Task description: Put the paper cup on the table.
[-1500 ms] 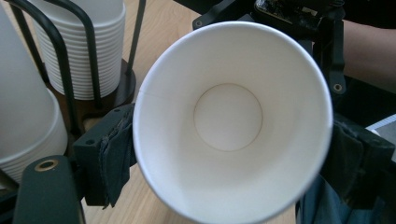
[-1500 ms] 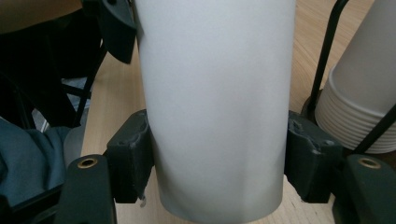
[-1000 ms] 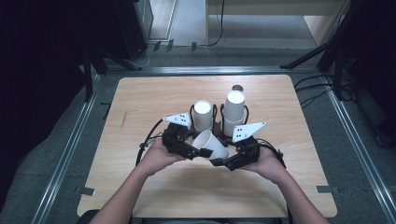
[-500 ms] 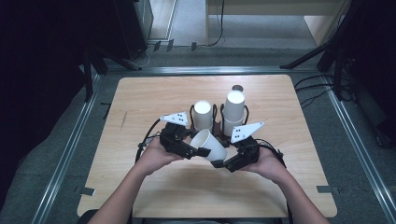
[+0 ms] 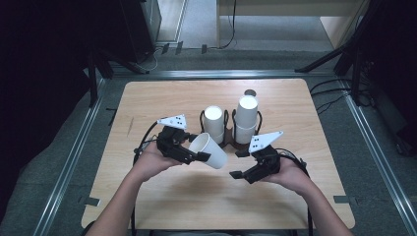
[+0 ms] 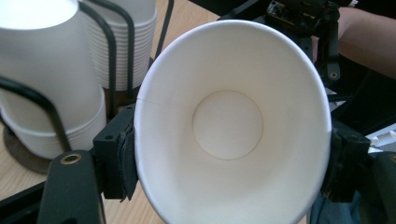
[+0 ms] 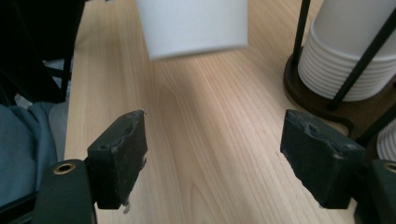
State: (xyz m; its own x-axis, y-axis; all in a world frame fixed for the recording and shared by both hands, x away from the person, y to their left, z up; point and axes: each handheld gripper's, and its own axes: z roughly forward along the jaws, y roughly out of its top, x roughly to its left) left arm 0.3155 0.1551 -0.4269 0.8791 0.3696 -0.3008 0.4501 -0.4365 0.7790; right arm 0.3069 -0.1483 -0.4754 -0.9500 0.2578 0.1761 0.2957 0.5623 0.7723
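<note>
My left gripper (image 5: 199, 150) is shut on a white paper cup (image 5: 210, 150) and holds it tilted above the table. In the left gripper view the cup (image 6: 229, 126) opens towards the camera, with a pad (image 6: 122, 158) pressed on each side of its wall. My right gripper (image 5: 237, 164) hangs just right of the cup's base and apart from it. Its jaws have just been opening and nothing is between them (image 7: 219, 158). The cup's bottom end (image 7: 194, 25) shows ahead of the right gripper's pads (image 7: 119, 158).
A black wire rack on a dark base (image 5: 231, 142) holds two stacks of white cups, one shorter (image 5: 215, 123) and one taller (image 5: 246, 118), just behind both grippers. The stacks (image 6: 51, 93) (image 7: 355, 56) stand close by. The wooden table (image 5: 162, 98) ends in metal rails.
The right gripper has let go of the cup's base and opened wide. The left hand has drawn the cup a little to the left, so a gap now separates it from the right gripper.
</note>
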